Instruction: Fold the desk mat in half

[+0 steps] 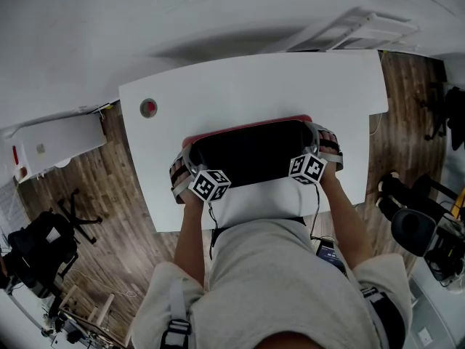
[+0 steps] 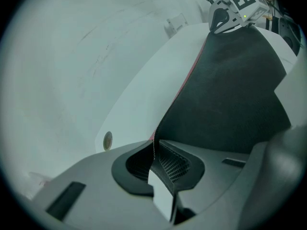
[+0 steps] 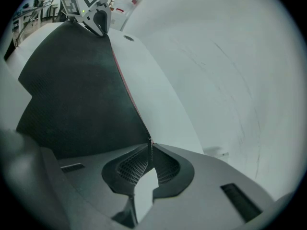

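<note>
The desk mat [image 1: 247,155] lies on the white table [image 1: 254,86], its near edge lifted so the black underside faces me; a thin red strip of its top side [image 1: 247,125] shows along the far edge. My left gripper [image 1: 195,167] is shut on the mat's near left corner, my right gripper [image 1: 309,151] on its near right corner. In the left gripper view the pads [image 2: 154,155] pinch the mat [image 2: 230,90], with the right gripper [image 2: 225,16] far off. In the right gripper view the pads [image 3: 149,152] clamp the mat [image 3: 76,95], with the left gripper [image 3: 93,13] beyond.
A round cable grommet [image 1: 148,107] sits in the table's far left corner. A white cabinet [image 1: 51,144] stands left of the table on the wood floor. A black chair [image 1: 414,227] stands at the right, and a chair base [image 1: 73,217] lies at the left.
</note>
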{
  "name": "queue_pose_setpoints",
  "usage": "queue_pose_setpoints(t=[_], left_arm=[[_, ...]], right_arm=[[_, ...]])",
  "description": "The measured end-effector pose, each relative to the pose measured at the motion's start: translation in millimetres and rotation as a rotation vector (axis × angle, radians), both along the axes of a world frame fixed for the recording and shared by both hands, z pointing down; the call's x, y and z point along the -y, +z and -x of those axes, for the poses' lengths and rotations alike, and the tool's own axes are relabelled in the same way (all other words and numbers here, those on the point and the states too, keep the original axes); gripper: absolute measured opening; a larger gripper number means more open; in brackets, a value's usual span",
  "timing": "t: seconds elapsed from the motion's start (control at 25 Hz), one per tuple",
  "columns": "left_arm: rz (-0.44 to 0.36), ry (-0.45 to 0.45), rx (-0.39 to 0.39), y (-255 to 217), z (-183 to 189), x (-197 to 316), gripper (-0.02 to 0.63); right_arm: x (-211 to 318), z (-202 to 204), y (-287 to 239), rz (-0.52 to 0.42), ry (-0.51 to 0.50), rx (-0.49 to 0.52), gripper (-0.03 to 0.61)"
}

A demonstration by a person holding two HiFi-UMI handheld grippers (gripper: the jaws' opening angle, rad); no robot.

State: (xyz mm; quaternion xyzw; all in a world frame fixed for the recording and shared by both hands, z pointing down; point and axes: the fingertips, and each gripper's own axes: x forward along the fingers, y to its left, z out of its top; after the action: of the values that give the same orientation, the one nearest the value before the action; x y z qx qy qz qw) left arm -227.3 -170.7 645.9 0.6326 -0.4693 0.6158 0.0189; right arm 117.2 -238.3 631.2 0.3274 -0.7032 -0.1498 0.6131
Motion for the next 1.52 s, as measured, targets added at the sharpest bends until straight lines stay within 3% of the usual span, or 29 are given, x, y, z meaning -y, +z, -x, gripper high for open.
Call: queue_pose_setpoints(t=[0.76,0.92,1.04,1.28,1.52], left_arm=[[-0.014,-0.021,-0.004,0.7,4.1,11.7,0.058],[-0.025,-0.067,-0.051,0.5,8.7,13.7,0.086],[-0.042,-0.101,-0.069,-2.5,13.1,16.7,0.097],[-0.095,-0.117,-0.066,-16.3,18.5,21.9,0.097],[-0.137,-0.141,-0.113,-30.8,14.6,16.4,0.095]], right_arm=[[10.7,1.6,1.4,0.004,0.03,0.041,0.055],[12.4,3.8,-1.9,0.002,0.063,0.105,0.074],[12.2,5.6,-5.0,0.01,0.089,0.152,0.148],[12.6,6.8,-16.7,-0.013,0.135,0.221,0.155],[9.9,6.7,-36.6,-0.033,0.216,0.335,0.153]])
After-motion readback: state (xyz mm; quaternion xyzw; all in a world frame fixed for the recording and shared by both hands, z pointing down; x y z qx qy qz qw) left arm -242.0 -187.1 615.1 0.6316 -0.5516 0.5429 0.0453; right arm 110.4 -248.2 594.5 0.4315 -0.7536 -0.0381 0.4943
